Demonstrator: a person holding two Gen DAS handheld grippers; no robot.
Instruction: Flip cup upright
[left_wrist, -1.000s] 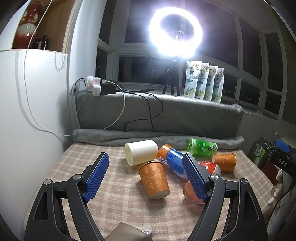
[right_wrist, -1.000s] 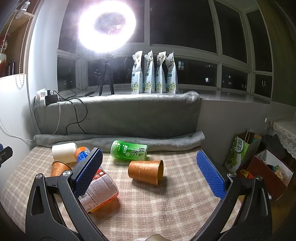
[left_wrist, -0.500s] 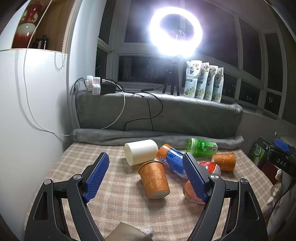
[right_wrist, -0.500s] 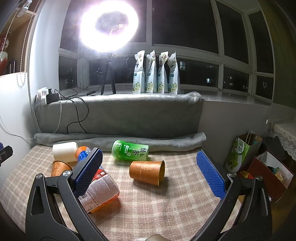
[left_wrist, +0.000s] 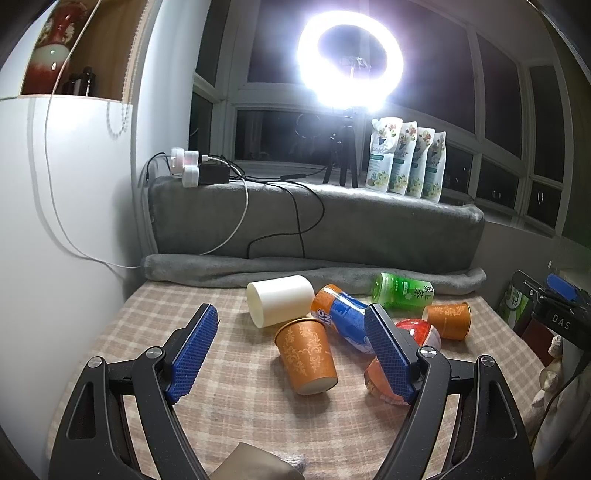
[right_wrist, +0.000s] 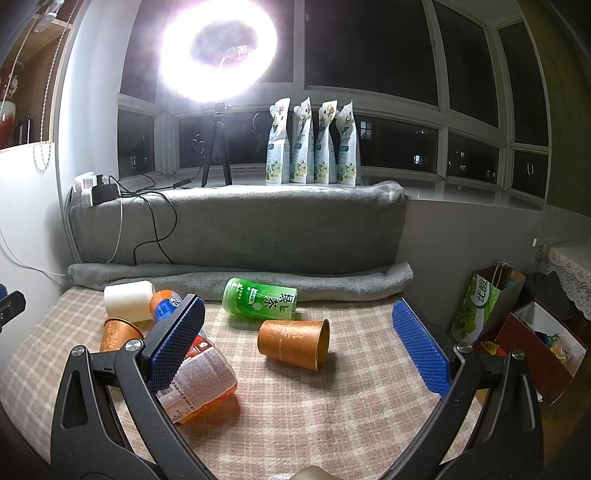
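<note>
An orange paper cup (left_wrist: 307, 355) lies on its side, base toward me, between the open fingers of my left gripper (left_wrist: 291, 350), a little beyond them. A second orange cup (right_wrist: 295, 343) lies on its side with its mouth to the right, ahead of my open right gripper (right_wrist: 295, 350); it also shows in the left wrist view (left_wrist: 447, 320). A white cup (left_wrist: 280, 299) lies on its side behind the first orange cup. The first orange cup also shows in the right wrist view (right_wrist: 117, 334), partly hidden by the left finger. Both grippers are empty.
A green tea bottle (right_wrist: 260, 303), an orange-capped blue-label bottle (left_wrist: 341, 315) and a red-label bottle (right_wrist: 201, 384) lie on the checked cloth (right_wrist: 332, 406). A grey blanket roll (right_wrist: 240, 277) lines the back. Bags and boxes (right_wrist: 517, 332) stand off the right edge. A white wall (left_wrist: 55, 258) is on the left.
The right gripper view has shifted slightly, with the scene sliding a little to the right. The left gripper and the cups have not visibly moved.
</note>
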